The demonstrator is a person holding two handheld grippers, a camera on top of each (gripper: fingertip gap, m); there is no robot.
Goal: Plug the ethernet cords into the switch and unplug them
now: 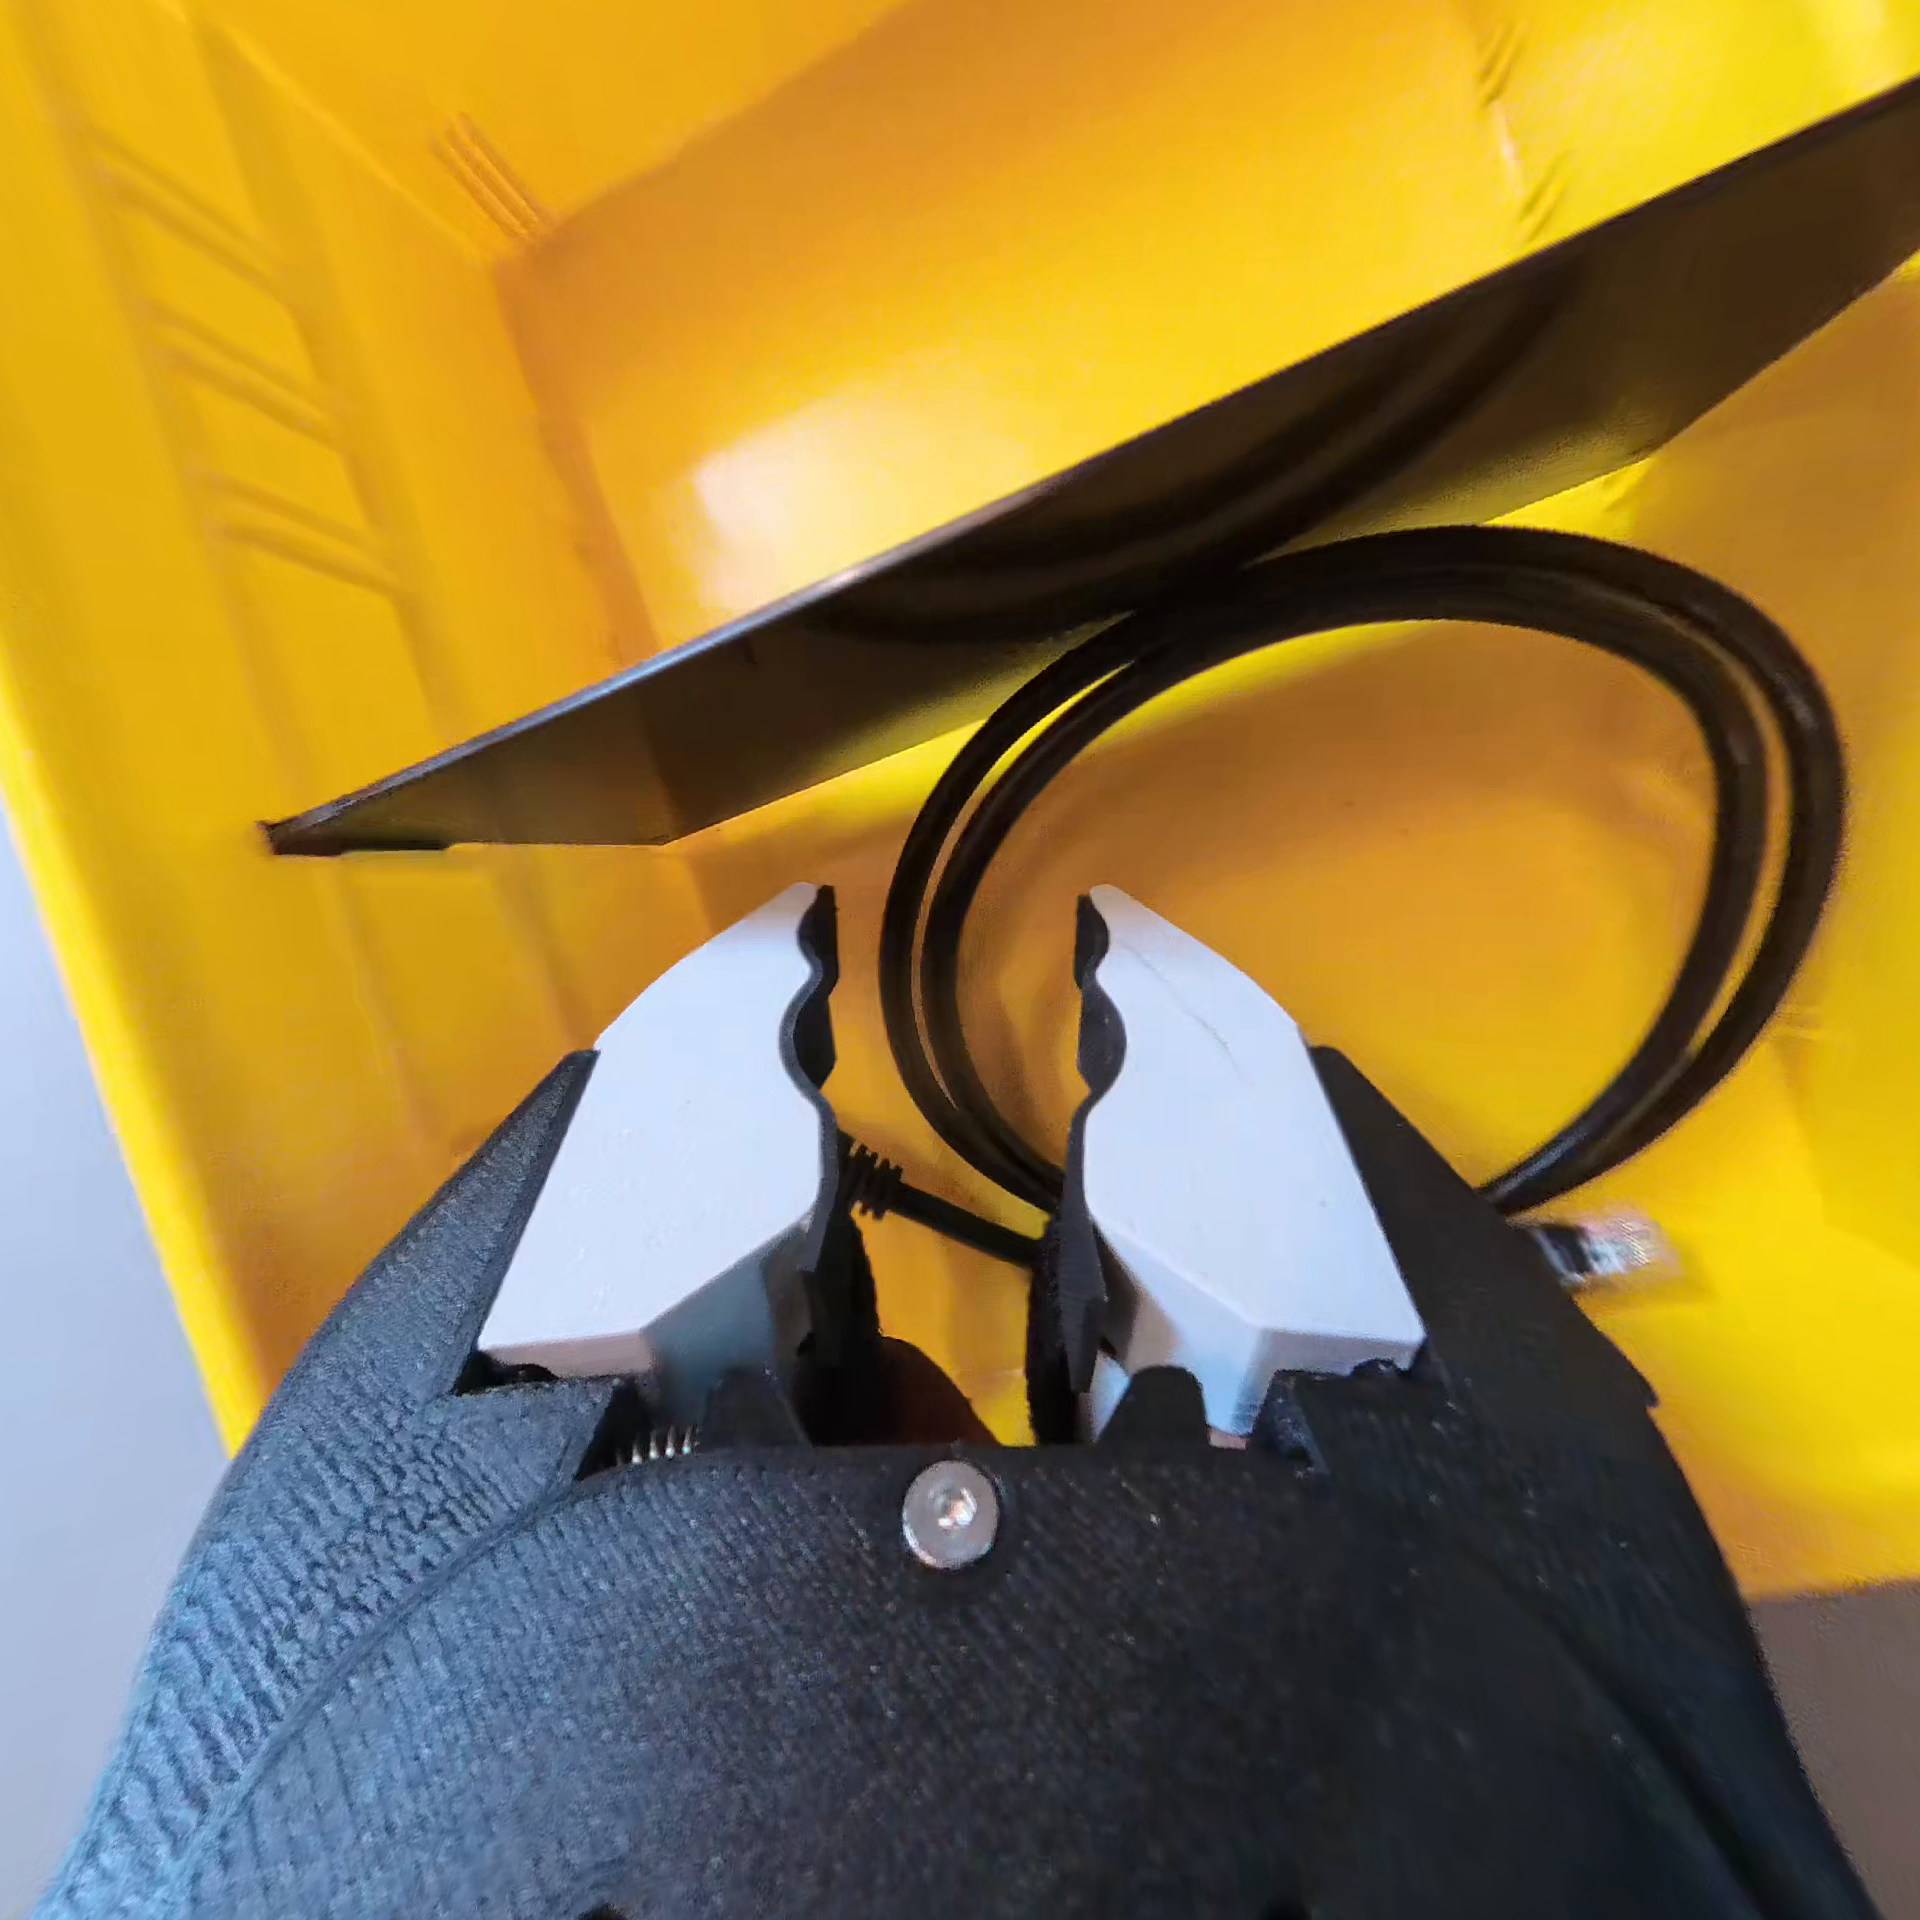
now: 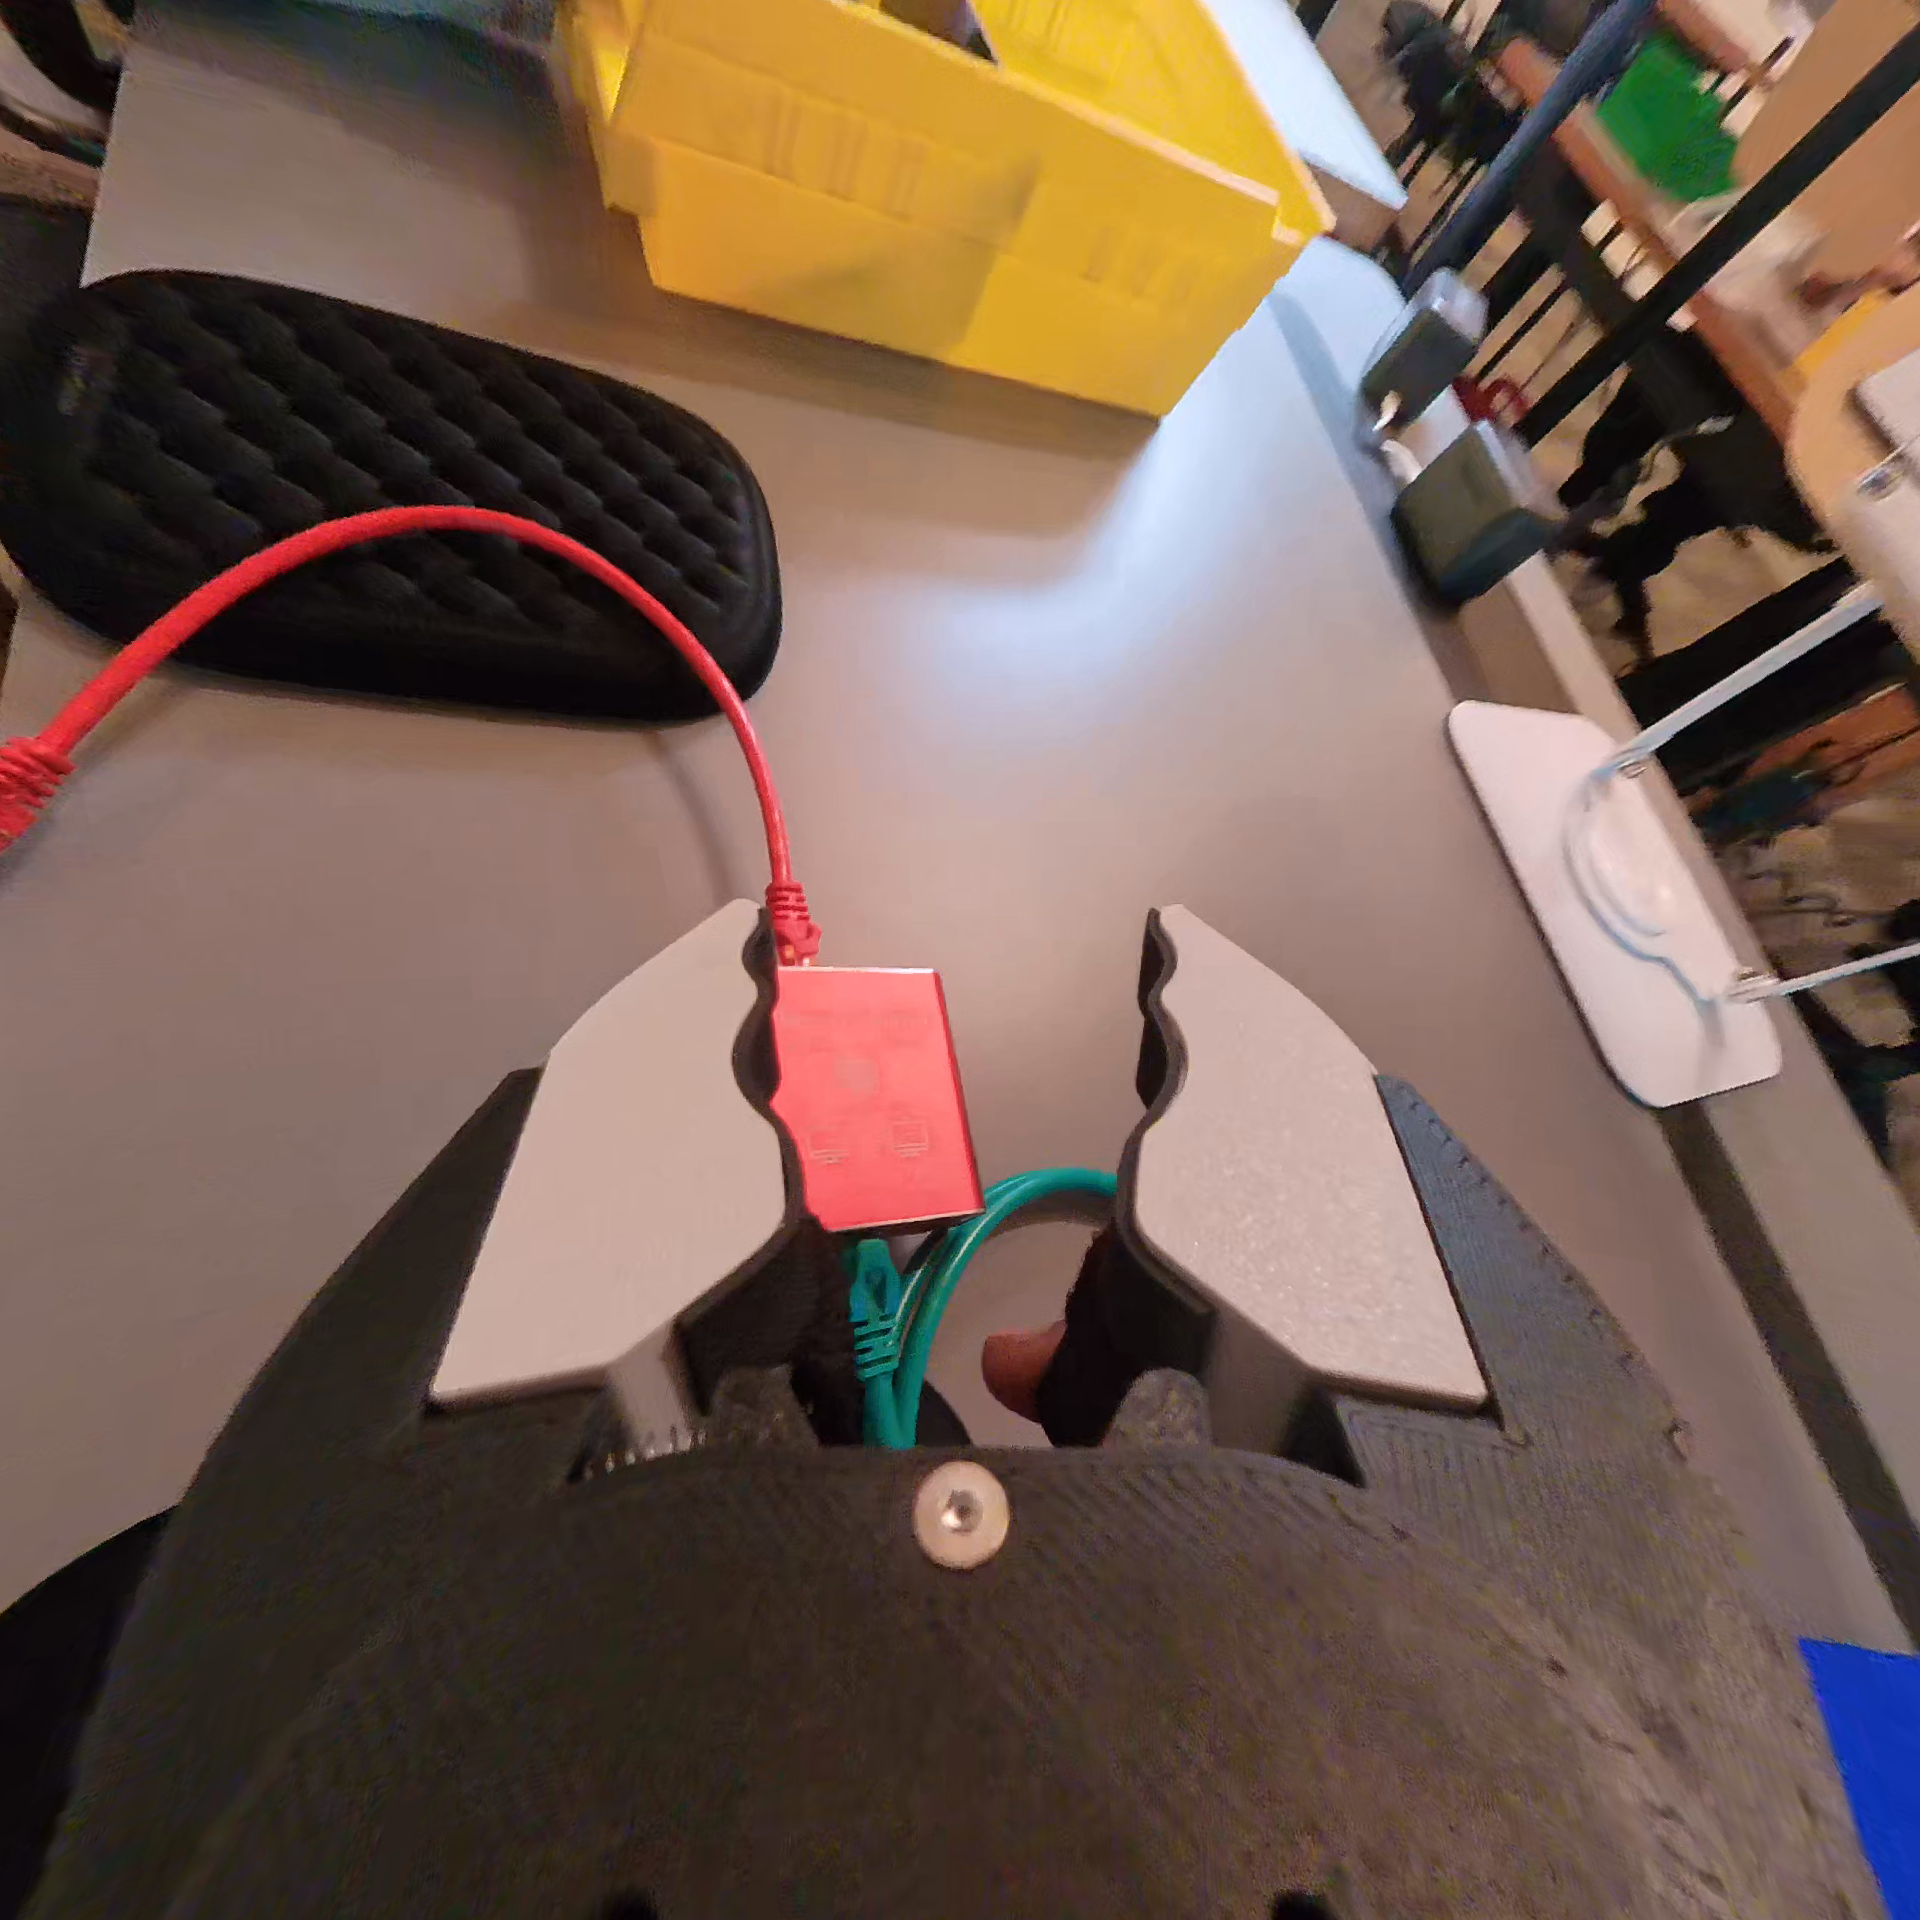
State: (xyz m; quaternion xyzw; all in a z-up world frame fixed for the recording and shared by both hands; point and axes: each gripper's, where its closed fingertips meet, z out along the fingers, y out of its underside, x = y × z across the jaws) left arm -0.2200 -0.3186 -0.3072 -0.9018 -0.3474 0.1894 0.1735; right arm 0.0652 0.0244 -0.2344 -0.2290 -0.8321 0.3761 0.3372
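Tabletop (image 2: 1091,644): grey, flat, carrying every item seen in the right wrist view.

Yellow bin (image 2: 935,177): plastic, at the far end of the tabletop. In the left wrist view its inside walls (image 1: 935,312) fill the frame; a thin black panel (image 1: 1143,540) slants across the interior.

Black padded mat (image 2: 395,488): quilted, oblong, lying on the tabletop left of centre, nearer than the bin.

White plate with clear stand (image 2: 1600,914): at the right edge of the tabletop.

Left tool (image 1: 954,914): inside the bin, fingers spread with a clear gap, pinching nothing.

Right tool (image 2: 954,935): above the tabletop, fingers spread wide, not closed on anything; the switch shows beyond it, just beside the left finger.

Black ethernet cord (image 1: 1455,790): coiled in a doubled loop in the bin, partly under the black panel; part of the loop passes between the left tool's fingers. A clear plug (image 1: 1605,1252) shows at the right, blurred.

Red ethernet cord (image 2: 582,571): arcs over the mat, one end plugged into the switch's far side, the other end lying loose at the left edge.

Green ethernet cord (image 2: 935,1257): looped, on the switch's near side; whether it is plugged in cannot be told.

Switch (image 2: 873,1091): small red box on the tabletop.
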